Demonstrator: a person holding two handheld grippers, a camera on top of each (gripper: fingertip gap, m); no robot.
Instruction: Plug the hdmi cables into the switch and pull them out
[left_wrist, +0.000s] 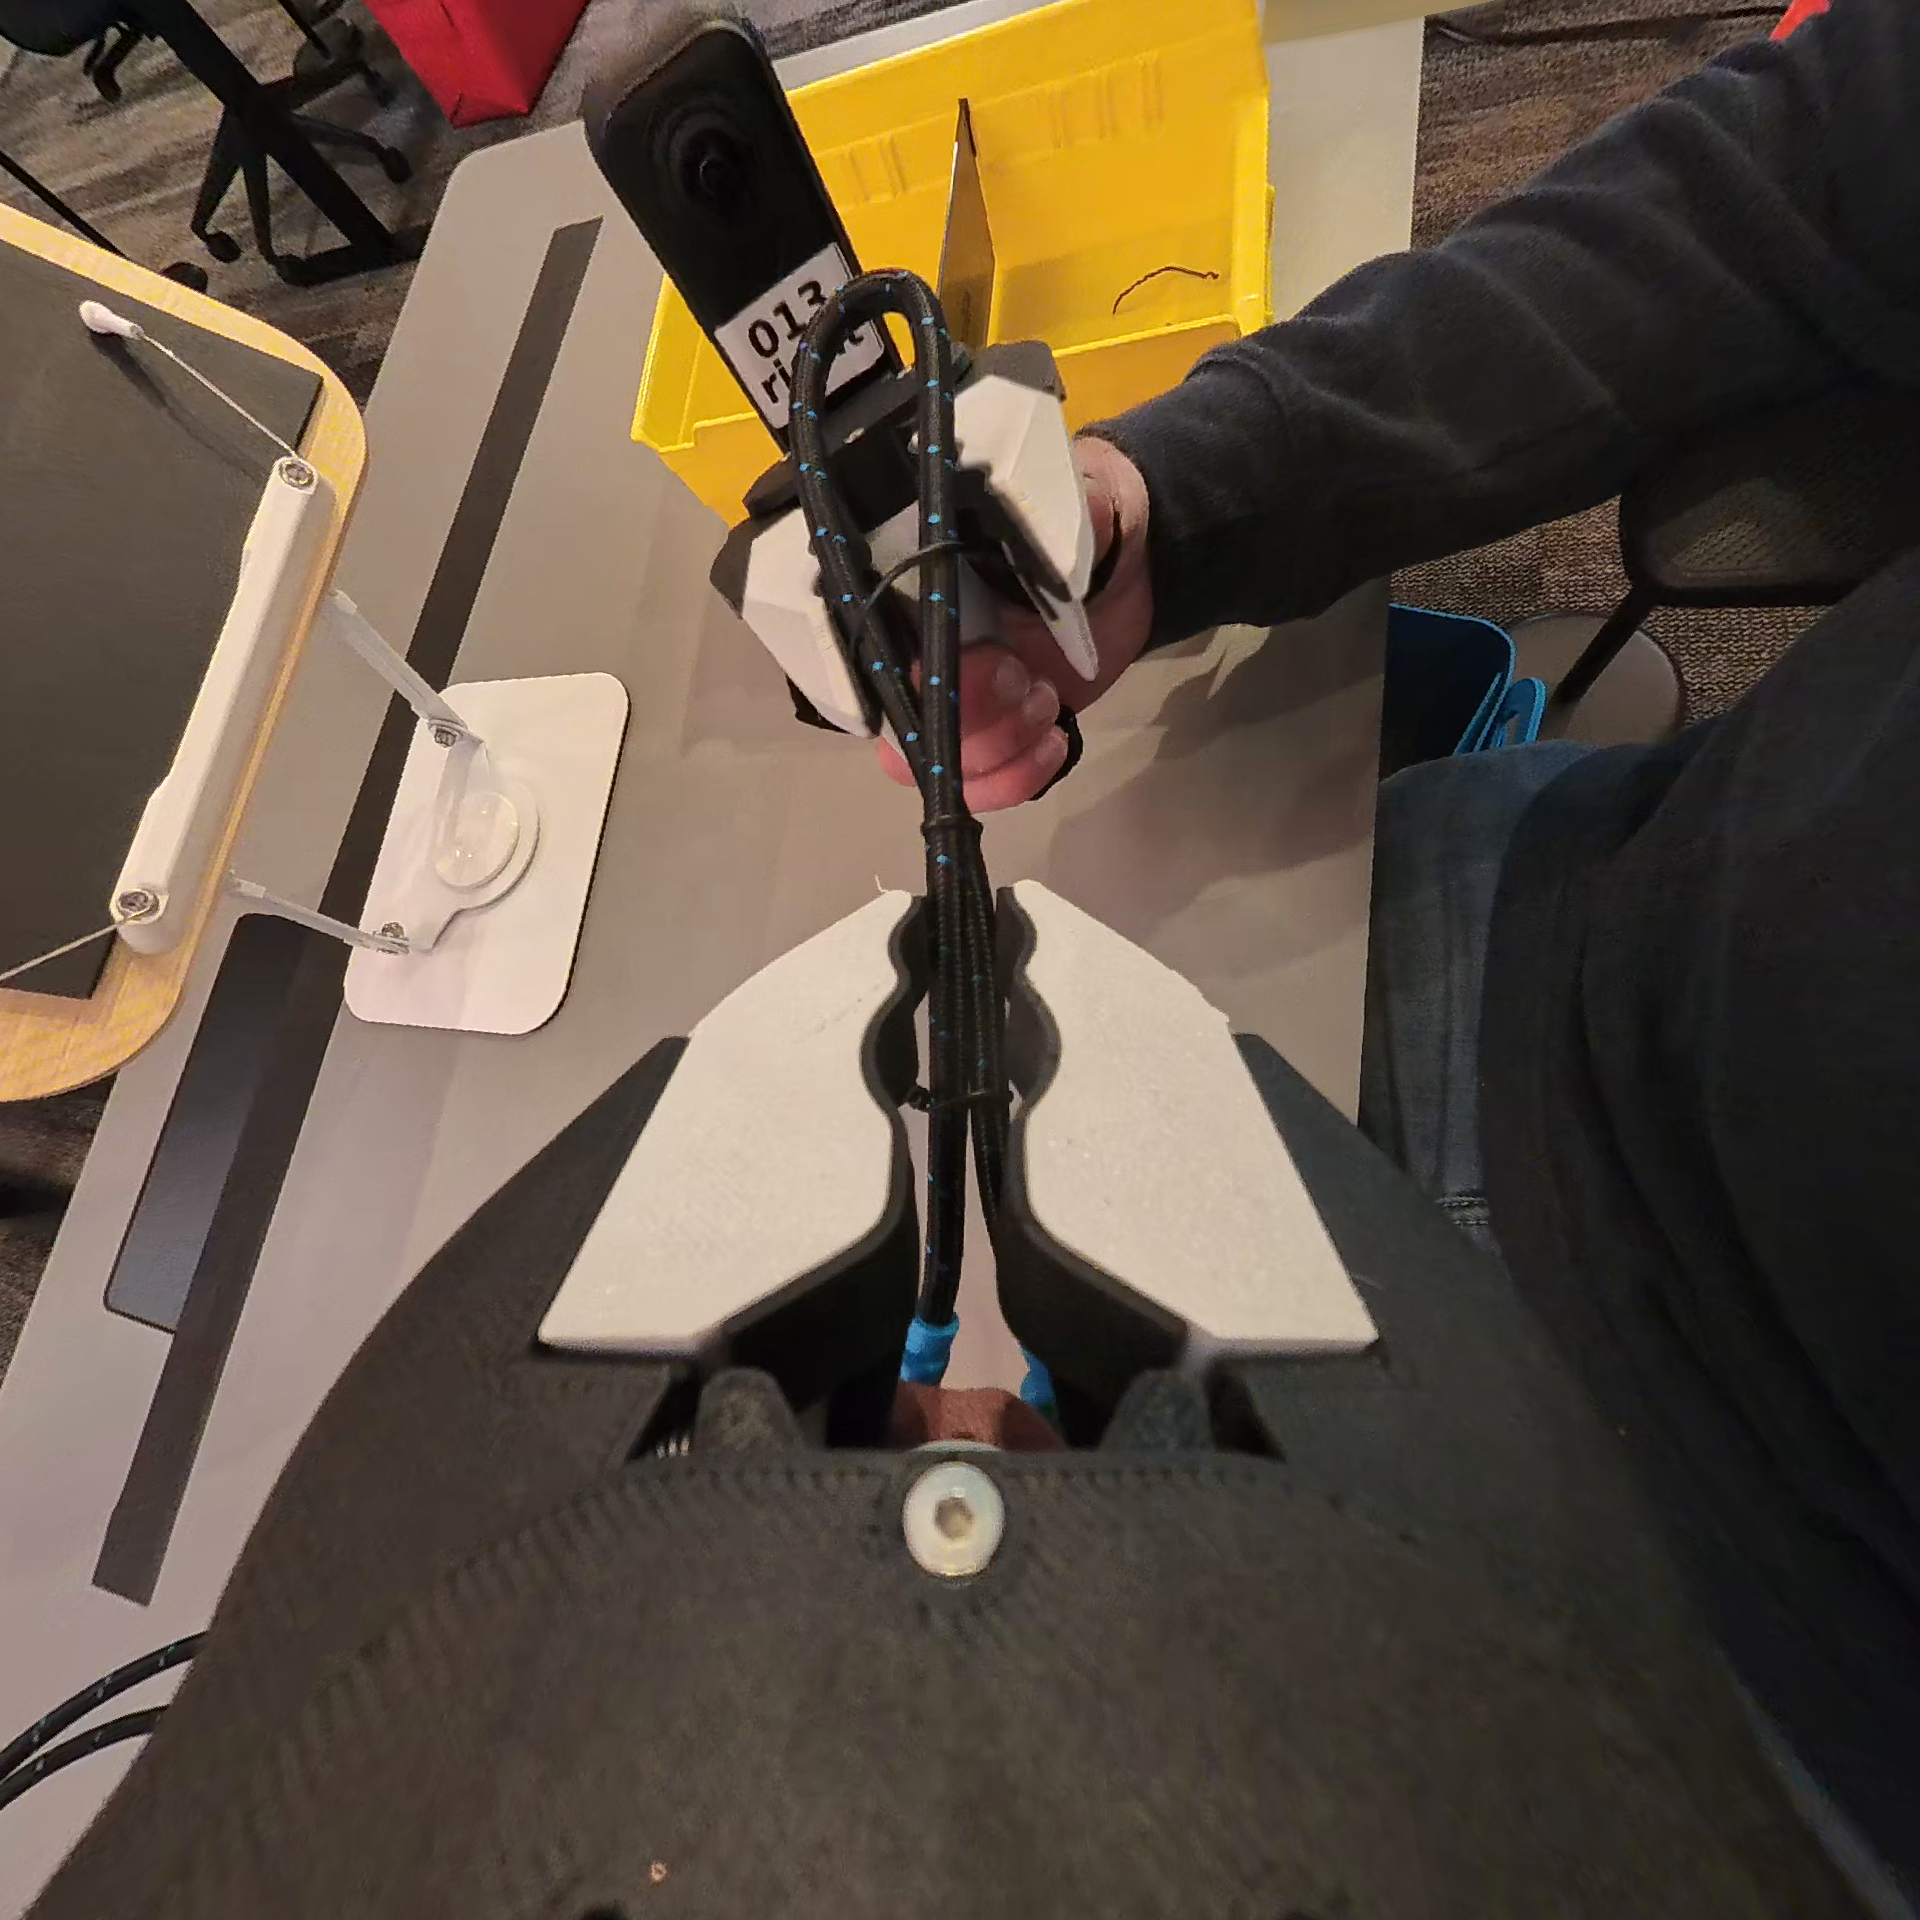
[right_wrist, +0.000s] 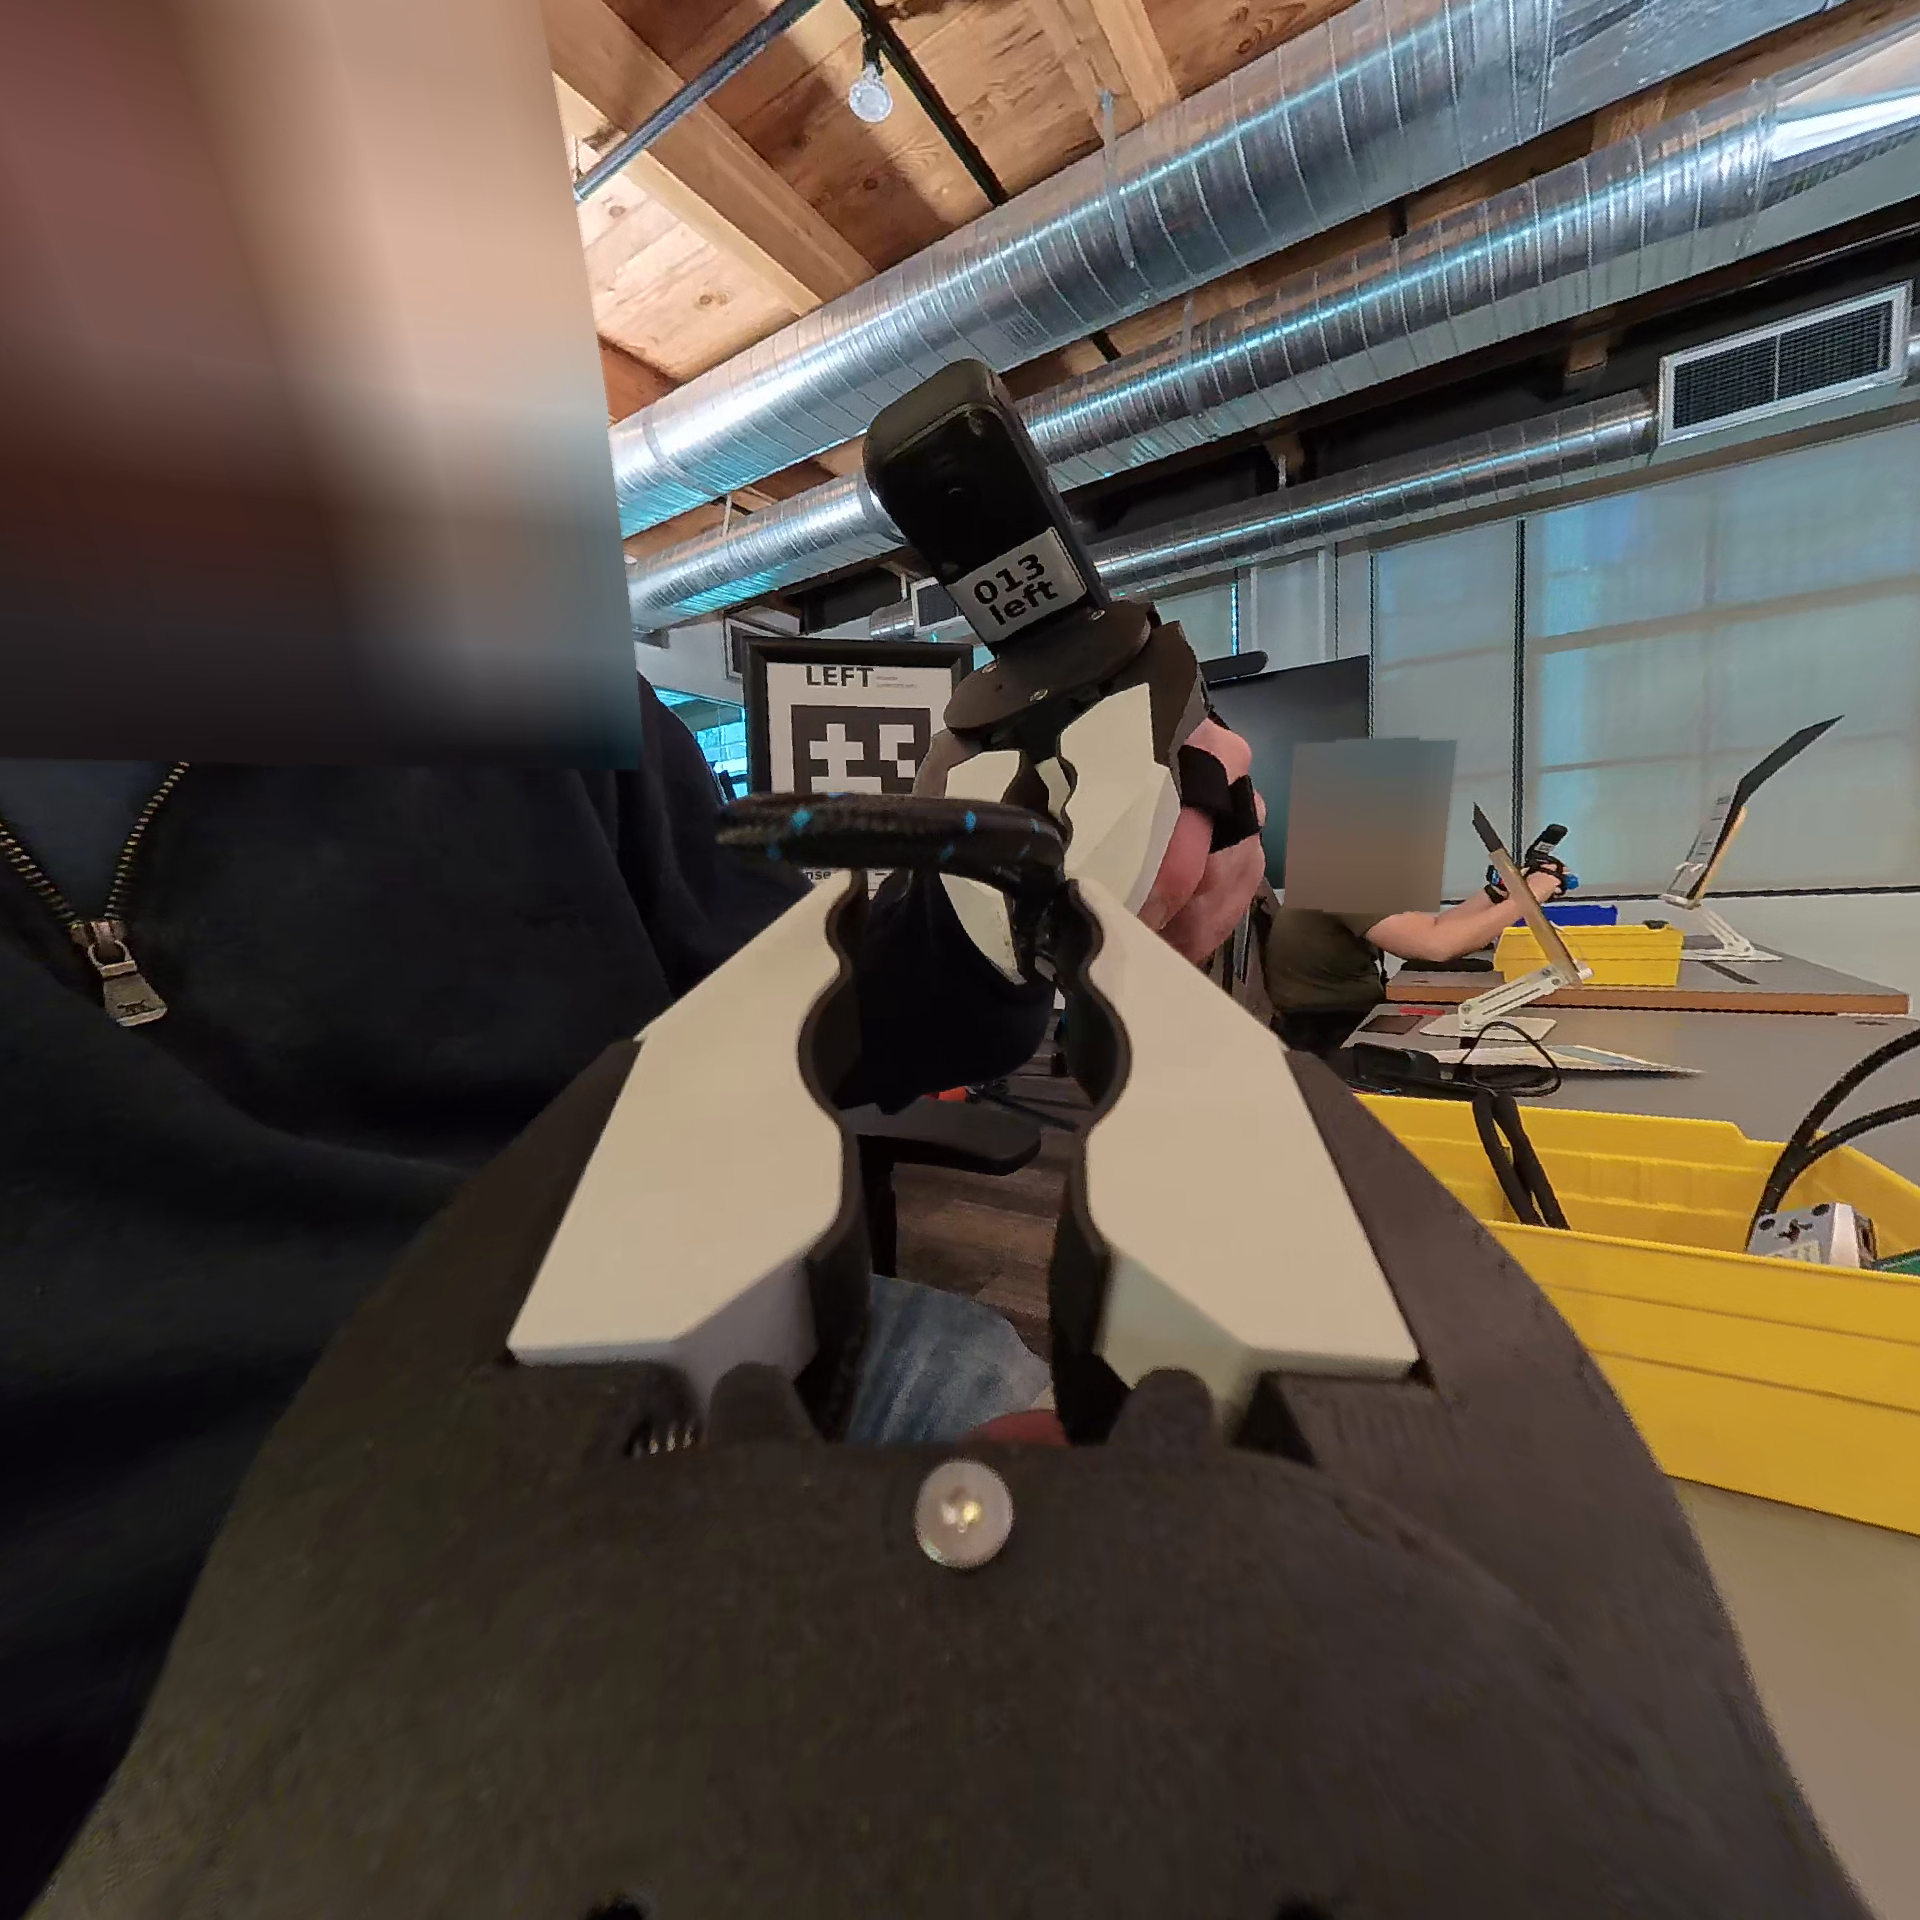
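A bundled black braided HDMI cable with blue flecks, bound by thin ties, runs up from my left gripper, which is shut on it. The far loop of the bundle passes between the fingers of my right gripper, held in a hand above the table. In the right wrist view my right gripper has its jaws apart, and the cable loop lies across its tips. The left gripper faces it just beyond. A small silver box lies in the yellow bin.
A yellow bin with more black cables stands on the grey table. A white stand props a wood-edged black board at the left. My dark-sleeved arm crosses from the right. Another person works at a far table. About 4 cm separates my left fingertips from my right.
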